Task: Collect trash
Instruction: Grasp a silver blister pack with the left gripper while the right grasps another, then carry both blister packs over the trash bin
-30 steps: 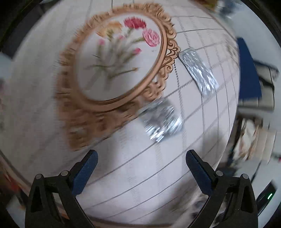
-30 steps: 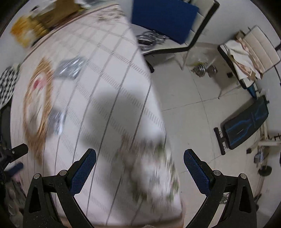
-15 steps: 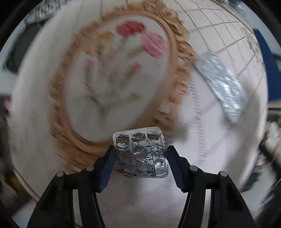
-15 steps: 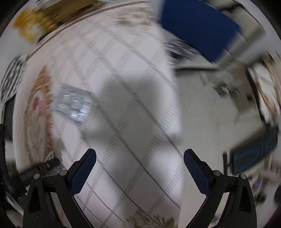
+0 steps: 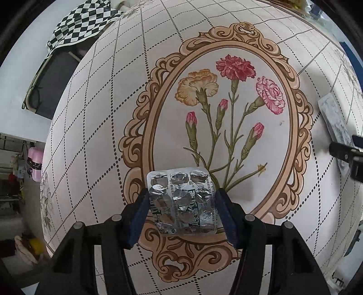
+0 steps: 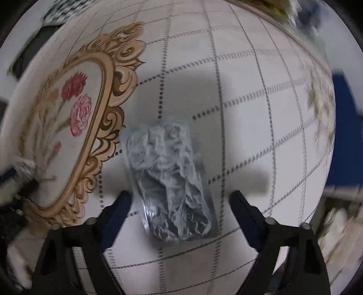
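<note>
Two spent foil packs are in sight. The left claw (image 5: 181, 210) points steeply down at the worktop (image 5: 109, 127), its pads clamped on the sides of a blister pack (image 5: 182, 200). The right claw (image 6: 179, 216), pointing straight down, has just been closing; a crumpled foil pack (image 6: 169, 181) lies between its pads, untouched on the right side. The left view alone shows a checkered cloth (image 5: 84, 21) far ahead.
</note>
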The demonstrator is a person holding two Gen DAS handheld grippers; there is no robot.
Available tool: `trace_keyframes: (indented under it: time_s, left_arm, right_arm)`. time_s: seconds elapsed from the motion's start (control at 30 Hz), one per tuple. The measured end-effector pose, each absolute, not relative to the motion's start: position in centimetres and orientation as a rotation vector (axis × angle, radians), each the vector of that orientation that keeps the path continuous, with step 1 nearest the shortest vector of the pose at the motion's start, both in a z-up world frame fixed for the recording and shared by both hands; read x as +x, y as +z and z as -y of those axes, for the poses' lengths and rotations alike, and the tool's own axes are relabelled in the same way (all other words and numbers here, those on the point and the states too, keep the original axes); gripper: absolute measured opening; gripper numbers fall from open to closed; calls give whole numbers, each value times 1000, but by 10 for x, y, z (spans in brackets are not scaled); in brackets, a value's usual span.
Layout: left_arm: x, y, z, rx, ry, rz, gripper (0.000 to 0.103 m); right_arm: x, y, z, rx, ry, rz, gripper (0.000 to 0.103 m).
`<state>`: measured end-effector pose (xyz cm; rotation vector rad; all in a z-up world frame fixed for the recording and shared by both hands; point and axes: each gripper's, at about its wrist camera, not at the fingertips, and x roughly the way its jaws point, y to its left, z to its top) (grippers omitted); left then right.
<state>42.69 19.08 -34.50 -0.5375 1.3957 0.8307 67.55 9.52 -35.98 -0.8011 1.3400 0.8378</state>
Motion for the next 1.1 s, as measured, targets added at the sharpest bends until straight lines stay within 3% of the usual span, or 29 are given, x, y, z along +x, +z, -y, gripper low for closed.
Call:
trace_keyframes:
  time_s: [0.03, 0.33, 0.43, 0.63, 0.73, 0.83, 1.1]
  left_arm:
    - [428, -346, -185, -537, 829, -1395, 55]
    - [418, -351, -163, -538, 791, -1400, 55]
    - [413, -351, -161, -540, 788, -1395, 55]
    - [421, -351, -164, -530, 783, -1393, 55]
    - [419, -347, -165, -527, 783, -1386, 54]
    - [418, -338, -164, -527, 776, -1373, 54]
    - [399, -297, -145, -479, 722, -1298, 54]
  right_arm:
    - [676, -359, -93, -779, 810, -1355, 69]
    - [655, -365, -22, -389, 564, -1670, 70]
    - [651, -361, -15, -380, 562, -1616, 83]
    - [637, -366, -43, -545, 535, -1483, 83]
    - [638, -370, -44, -520, 517, -1457, 81]
    - [624, -365, -41, -515, 514, -1447, 67]
    - [588, -341, -31, -433, 541, -1439, 67]
